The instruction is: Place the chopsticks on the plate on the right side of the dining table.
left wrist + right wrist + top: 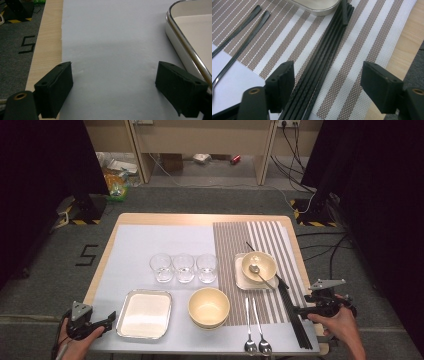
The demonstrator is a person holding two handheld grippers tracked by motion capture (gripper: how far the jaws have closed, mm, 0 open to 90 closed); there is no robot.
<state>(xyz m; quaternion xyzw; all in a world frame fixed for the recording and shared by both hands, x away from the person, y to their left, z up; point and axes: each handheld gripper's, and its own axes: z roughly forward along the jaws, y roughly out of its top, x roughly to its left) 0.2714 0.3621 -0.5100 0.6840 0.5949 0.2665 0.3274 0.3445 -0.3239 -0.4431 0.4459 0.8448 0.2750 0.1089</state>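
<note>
My right gripper (301, 310) is at the table's front right and stands open in the right gripper view (328, 82). A bundle of black chopsticks (322, 65) lies on the striped placemat (362, 45) between its jaws, closer to the left jaw, and neither pad presses on it. In the high view the chopsticks (296, 320) run along the placemat's right side. My left gripper (109, 318) hovers at the front left, open (115, 87), over the pale grey mat (112, 37) with nothing between its fingers. A white metal-rimmed tray (186, 53) sits just to its right.
The tray (145, 314) and a cream bowl (209, 306) stand at the front. Three clear glasses (183, 267) line up mid-table. A smaller bowl (259, 265) holding a spoon rests on a square plate (241, 279). Two spoons (255, 330) lie left of the chopsticks.
</note>
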